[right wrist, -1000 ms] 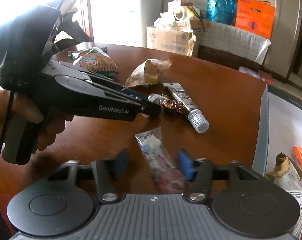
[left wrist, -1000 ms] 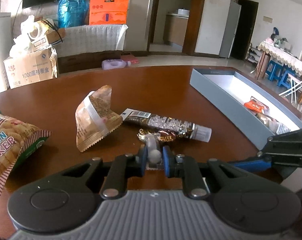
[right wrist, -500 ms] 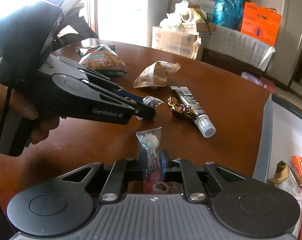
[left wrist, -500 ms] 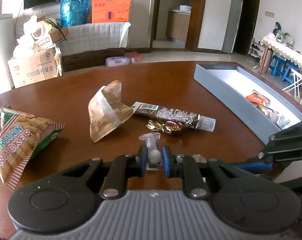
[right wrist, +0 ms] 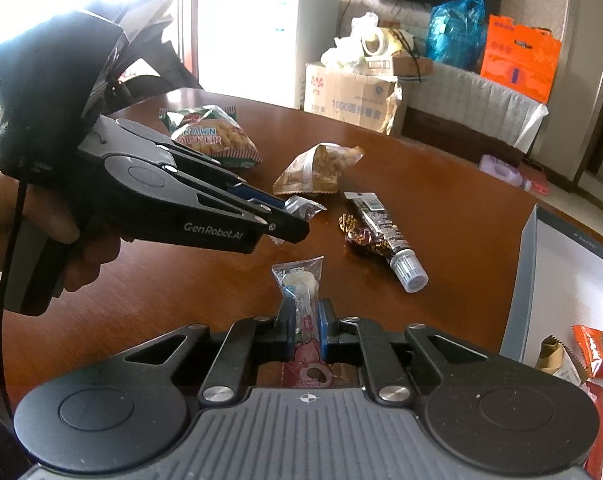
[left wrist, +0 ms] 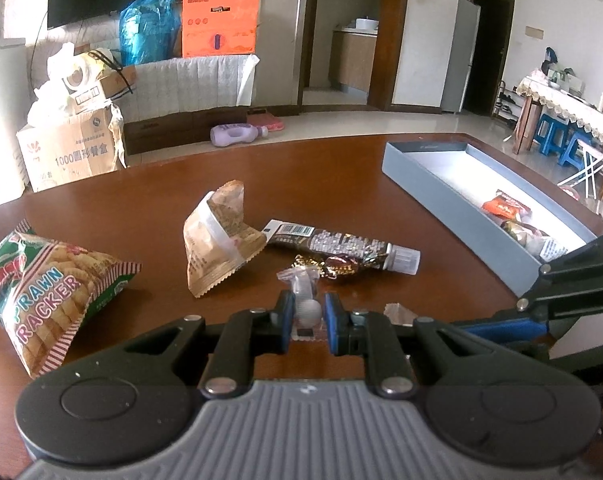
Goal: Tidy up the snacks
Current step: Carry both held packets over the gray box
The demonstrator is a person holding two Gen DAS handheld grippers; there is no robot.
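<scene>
My left gripper [left wrist: 306,312] is shut on a small clear candy packet [left wrist: 304,295] held above the brown table. It shows from the side in the right wrist view [right wrist: 289,224], the packet's end [right wrist: 303,206] sticking out. My right gripper [right wrist: 304,320] is shut on a second clear candy packet [right wrist: 299,282], lifted off the table. On the table lie a prawn cracker bag [left wrist: 49,284], a tan snack bag [left wrist: 217,236], a dark tube [left wrist: 341,244] and a gold-wrapped candy [left wrist: 333,266]. A grey box [left wrist: 461,204] at the right holds several snacks [left wrist: 507,208].
The round table's far edge [left wrist: 261,148] curves behind the snacks. Beyond it stand a cardboard box [left wrist: 73,152] and a purple bottle [left wrist: 237,134] on the floor. The box's near wall [right wrist: 521,280] stands right of my right gripper.
My right gripper closed on the second candy packet and lifted it. My left gripper, still shut on its packet, has risen and drawn back from the snacks.
</scene>
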